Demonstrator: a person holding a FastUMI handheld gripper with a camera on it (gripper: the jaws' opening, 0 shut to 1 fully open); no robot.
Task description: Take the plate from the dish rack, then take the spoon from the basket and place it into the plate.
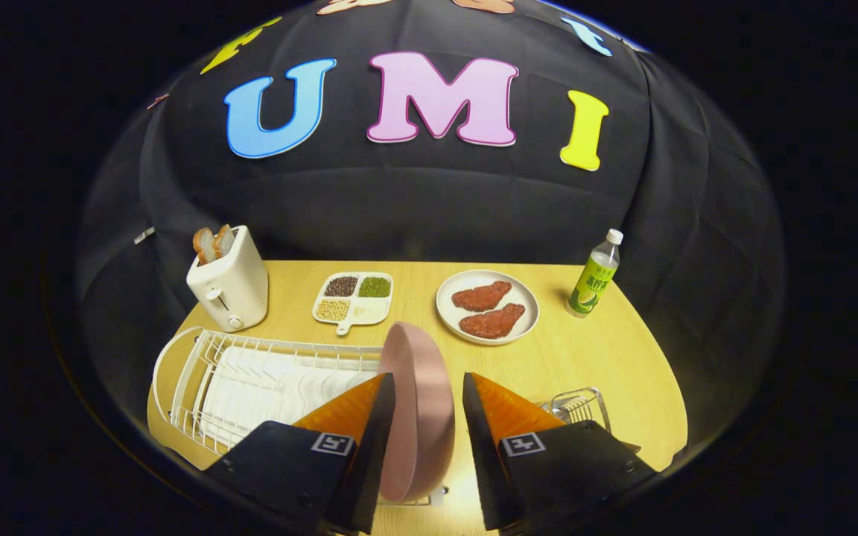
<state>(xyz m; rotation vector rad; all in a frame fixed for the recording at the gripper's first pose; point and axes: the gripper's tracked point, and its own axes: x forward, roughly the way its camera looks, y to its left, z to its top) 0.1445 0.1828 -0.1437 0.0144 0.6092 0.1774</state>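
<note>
White wire dish rack (250, 372) is seen ahead-left of the fingers; its slots look bare apart from the pink plate (418, 402) at its right end. Plate is stood on edge, upright, between the two fingers. Left finger (369, 439) appears to be touching the plate's face; a gap is seen between the plate and the right finger (477, 447), so the gripper (427, 387) is taken as part open around the plate, not clamped on it. Whether the plate is lifted off the rack cannot be told.

Small wire basket (578, 408) is seen just beyond the right finger; its contents cannot be made out, spoon not identifiable.

Further back on the wooden table (623, 357): white toaster (229, 286) with two bread slices (213, 242) in its slots; white divided tray (353, 298) holding dark, green and pale beans in separate compartments; white plate (487, 307) holding two reddish meat pieces (488, 309); capped drink bottle (594, 277) stood upright at the far right.
</note>
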